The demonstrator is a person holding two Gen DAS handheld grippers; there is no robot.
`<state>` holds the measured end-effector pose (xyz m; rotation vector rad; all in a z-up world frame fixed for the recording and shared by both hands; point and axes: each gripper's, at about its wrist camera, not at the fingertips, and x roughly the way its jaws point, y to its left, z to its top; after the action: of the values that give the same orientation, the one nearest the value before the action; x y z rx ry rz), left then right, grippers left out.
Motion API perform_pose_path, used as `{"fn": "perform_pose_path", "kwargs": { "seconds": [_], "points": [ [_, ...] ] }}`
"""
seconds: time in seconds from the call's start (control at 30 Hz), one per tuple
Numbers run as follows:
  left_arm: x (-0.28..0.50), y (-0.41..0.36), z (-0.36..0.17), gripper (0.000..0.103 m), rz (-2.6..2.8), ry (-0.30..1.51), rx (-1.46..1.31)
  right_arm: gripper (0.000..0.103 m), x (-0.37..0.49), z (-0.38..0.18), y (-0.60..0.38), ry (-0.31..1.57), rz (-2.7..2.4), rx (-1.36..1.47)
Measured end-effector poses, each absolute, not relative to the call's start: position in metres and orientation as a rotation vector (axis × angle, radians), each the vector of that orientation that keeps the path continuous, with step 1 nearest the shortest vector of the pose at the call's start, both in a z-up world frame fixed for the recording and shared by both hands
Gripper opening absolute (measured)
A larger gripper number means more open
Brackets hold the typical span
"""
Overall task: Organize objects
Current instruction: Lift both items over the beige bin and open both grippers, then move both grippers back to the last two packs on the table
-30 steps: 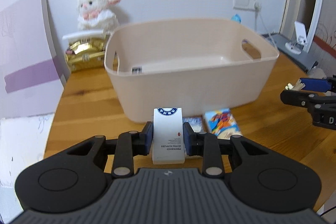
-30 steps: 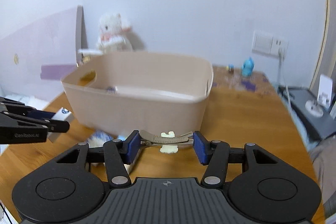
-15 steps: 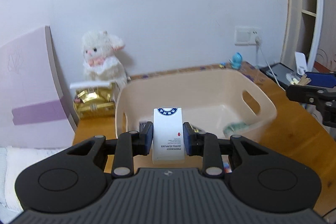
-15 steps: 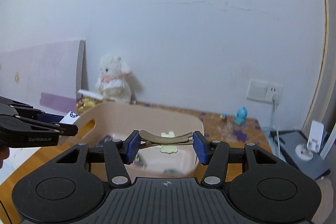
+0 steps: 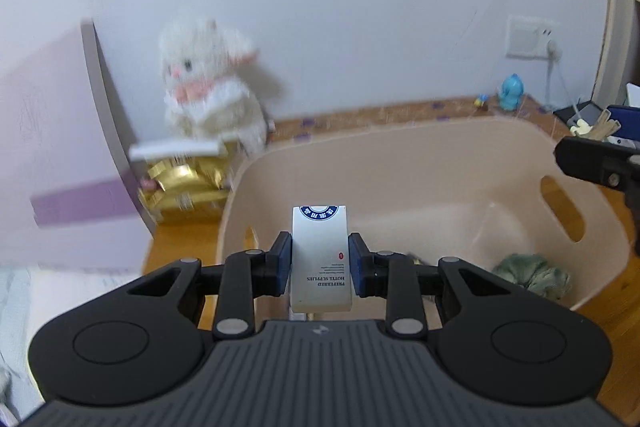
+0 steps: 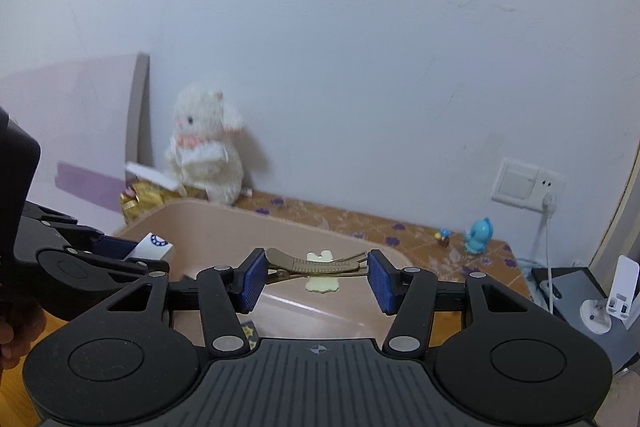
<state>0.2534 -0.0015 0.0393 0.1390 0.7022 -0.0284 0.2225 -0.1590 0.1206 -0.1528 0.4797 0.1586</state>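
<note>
My left gripper is shut on a small white box with a blue round logo and holds it over the near left part of the beige plastic basket. A green cloth lies in the basket. My right gripper is shut on a tan hair clip with a pale yellow charm, held above the basket. The left gripper with its box shows at the left of the right wrist view. The right gripper and clip show at the right edge of the left wrist view.
A white plush lamb sits against the wall behind a gold packet. A pink board leans at the left. A blue figurine stands near a wall socket. The wooden table carries all this.
Both grippers have risen from table level and moved forward over the basket, each still holding its object. The basket's inside now shows from above.
</note>
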Motion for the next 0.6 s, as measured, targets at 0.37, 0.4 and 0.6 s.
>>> {"fn": "perform_pose_path", "kwargs": {
  "seconds": [0.37,0.4,0.6],
  "points": [
    [0.277,0.000,-0.002,0.033,-0.033,0.838,0.151,0.052,0.262,0.056,-0.145,0.657,0.135,-0.166],
    [0.276,-0.001,-0.002,0.033,-0.036,0.833,0.154,0.052,0.263,0.053,-0.146,0.665,0.133,-0.161],
    [0.258,-0.008,0.017,0.074,-0.041,0.749,0.174,0.073,0.252,0.062,-0.157,0.636,0.124,-0.124]
  ]
}}
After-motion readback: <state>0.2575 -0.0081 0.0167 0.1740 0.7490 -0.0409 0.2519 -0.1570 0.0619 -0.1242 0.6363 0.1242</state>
